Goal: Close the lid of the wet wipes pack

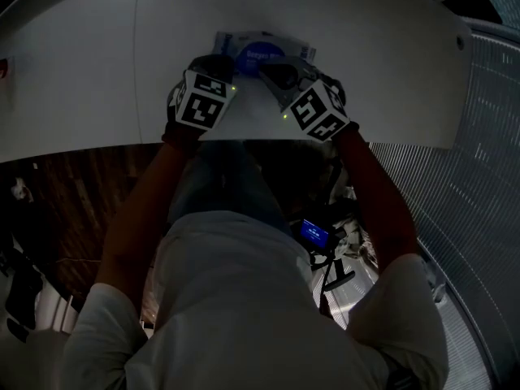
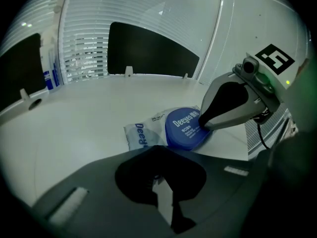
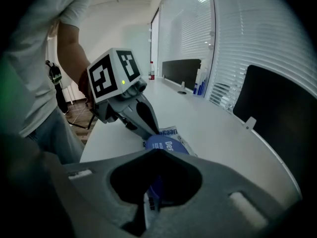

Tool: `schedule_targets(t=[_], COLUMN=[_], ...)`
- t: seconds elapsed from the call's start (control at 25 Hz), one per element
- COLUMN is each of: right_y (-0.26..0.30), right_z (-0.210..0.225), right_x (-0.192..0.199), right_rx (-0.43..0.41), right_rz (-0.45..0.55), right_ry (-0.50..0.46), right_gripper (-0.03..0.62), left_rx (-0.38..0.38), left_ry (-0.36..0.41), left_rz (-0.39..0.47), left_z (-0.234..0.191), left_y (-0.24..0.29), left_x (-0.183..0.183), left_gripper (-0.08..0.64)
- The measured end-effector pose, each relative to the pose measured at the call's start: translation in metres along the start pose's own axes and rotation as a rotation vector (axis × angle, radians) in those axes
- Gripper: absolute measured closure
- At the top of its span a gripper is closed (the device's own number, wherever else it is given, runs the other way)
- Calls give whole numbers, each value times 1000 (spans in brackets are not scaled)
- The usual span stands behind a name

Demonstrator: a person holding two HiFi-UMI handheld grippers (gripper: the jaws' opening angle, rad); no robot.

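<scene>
While the white curved tabletop fills most of the head view, the task looks close to done, w/ maybe only a final press left.

Both handheld grey two-jaw grippers w/ marker cubes meet over the pack, which lies flat on the table in front of the person, a little in from the near edge.

The right gripper has its jaws drawn almost together, grips nothing, and rests its tip on the lid's top near the rim, as if pushing down. The left gripper is likewise nearly closed, only a thin pale slit btwn the jaws, tip touching the pack just beside the lid, prob. steadying it.

The pale soft-film wet wipes pack carries blue print and looks slightly crinkled.

The round blue plastic lid, w/ white lettering, sits flat on the pack, no raised edge showing. Whether it has snapped home can't be told.
</scene>
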State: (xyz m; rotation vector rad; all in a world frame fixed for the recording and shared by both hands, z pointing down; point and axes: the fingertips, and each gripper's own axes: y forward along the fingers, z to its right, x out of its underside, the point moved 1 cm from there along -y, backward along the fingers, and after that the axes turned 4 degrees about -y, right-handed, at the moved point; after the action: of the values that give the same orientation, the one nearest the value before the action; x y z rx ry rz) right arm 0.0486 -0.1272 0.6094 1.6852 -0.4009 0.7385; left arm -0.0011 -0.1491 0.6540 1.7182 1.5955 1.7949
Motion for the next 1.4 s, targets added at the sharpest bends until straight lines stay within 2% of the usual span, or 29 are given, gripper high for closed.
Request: schedule_targets(t=[0.28, 0.76, 0.84, 1.04, 1.2, 1.4], right_y=[17, 28, 26, 3, -30, -79], right_z=[-12, -8, -8, -2, 10, 22], right_x=[11, 15, 14, -4, -24, -61], right_rx=[-20, -4, 0, 36, 124, 253], right_rz=[-67, -94, -92, -9, 76, 183], right_ry=[3, 43, 73, 221, 312, 367], right_gripper=[592, 591, 591, 591, 592, 591], left_rx=[-7, -2, 3, -5, 9, 32], left_ry=[-2, 15, 15, 27, 43, 42], left_rz=[-2, -6, 4, 35, 79, 181], left_z=[0, -1, 0, 5, 16, 33], left_y=[-1, 0, -1, -20, -45, -92], left_x=[3, 2, -2, -15, -33, -67], left_gripper=[558, 558, 557, 557, 557, 557])
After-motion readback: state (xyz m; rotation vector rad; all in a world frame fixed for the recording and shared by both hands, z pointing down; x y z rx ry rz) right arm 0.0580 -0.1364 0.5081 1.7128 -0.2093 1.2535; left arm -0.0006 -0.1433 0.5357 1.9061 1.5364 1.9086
